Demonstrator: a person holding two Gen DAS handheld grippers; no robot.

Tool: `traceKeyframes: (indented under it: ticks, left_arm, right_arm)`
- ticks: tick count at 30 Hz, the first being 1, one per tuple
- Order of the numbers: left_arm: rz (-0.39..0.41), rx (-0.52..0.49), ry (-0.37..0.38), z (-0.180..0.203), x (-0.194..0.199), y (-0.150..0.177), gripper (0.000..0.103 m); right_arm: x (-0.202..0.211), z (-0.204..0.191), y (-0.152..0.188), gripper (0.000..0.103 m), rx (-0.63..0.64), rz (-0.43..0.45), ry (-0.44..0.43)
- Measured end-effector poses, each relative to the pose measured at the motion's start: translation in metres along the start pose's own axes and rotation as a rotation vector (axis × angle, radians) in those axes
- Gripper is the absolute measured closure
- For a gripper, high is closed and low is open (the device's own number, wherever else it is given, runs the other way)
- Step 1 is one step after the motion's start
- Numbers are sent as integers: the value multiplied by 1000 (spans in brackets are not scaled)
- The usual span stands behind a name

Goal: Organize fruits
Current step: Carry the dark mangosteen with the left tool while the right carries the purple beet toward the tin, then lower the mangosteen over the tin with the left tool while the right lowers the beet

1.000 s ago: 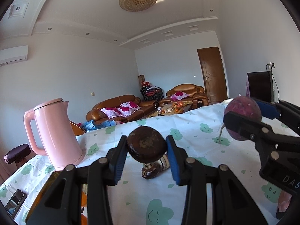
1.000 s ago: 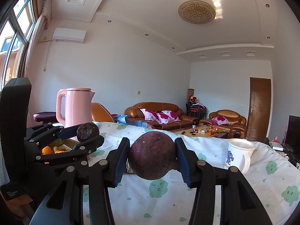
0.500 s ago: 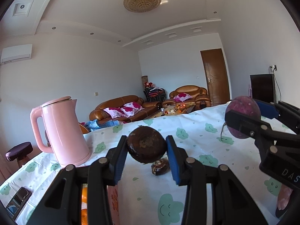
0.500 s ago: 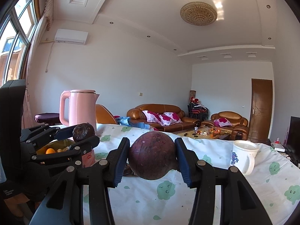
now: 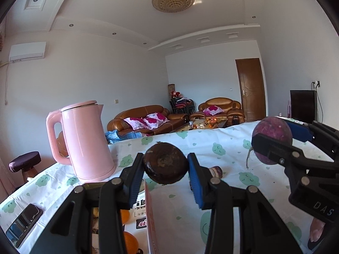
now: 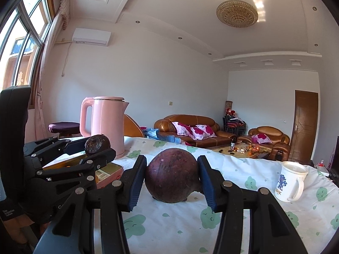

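Observation:
My left gripper (image 5: 166,166) is shut on a small dark brown fruit (image 5: 165,165) and holds it above a pink box (image 5: 148,216) with orange fruits (image 5: 127,239) inside. In the right wrist view the same fruit (image 6: 97,145) shows at the left in that gripper (image 6: 96,148), over the box (image 6: 110,171). My right gripper (image 6: 172,180) is shut on a larger round purple fruit (image 6: 171,175), held above the tablecloth. This purple fruit (image 5: 272,139) also appears at the right of the left wrist view. Another dark fruit (image 5: 216,171) lies on the cloth behind my left fingers.
A pink kettle (image 5: 84,139) stands at the table's left beside the box. A phone (image 5: 23,222) lies near the left edge. A white mug (image 6: 290,182) sits at the right. The white tablecloth with green prints (image 6: 233,169) covers the table; sofas stand beyond.
Both grippers have shifted left across the table with their fruits still held. The kettle and the pink box have come closer into view; the box now lies under my left gripper.

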State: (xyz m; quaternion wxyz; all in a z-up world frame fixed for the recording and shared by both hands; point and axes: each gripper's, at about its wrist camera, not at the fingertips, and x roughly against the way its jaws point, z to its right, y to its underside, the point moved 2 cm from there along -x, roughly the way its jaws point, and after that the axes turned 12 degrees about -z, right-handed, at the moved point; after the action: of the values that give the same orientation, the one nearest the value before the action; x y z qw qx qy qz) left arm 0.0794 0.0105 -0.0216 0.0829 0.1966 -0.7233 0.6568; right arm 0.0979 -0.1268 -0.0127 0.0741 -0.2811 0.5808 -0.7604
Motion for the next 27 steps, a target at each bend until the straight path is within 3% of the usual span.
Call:
traceKeyframes:
  ticks: [27]
  left_arm:
    - [-54, 85, -108, -67, 2, 12, 60]
  right_arm:
    - [-31, -65, -31, 52, 105, -33, -156]
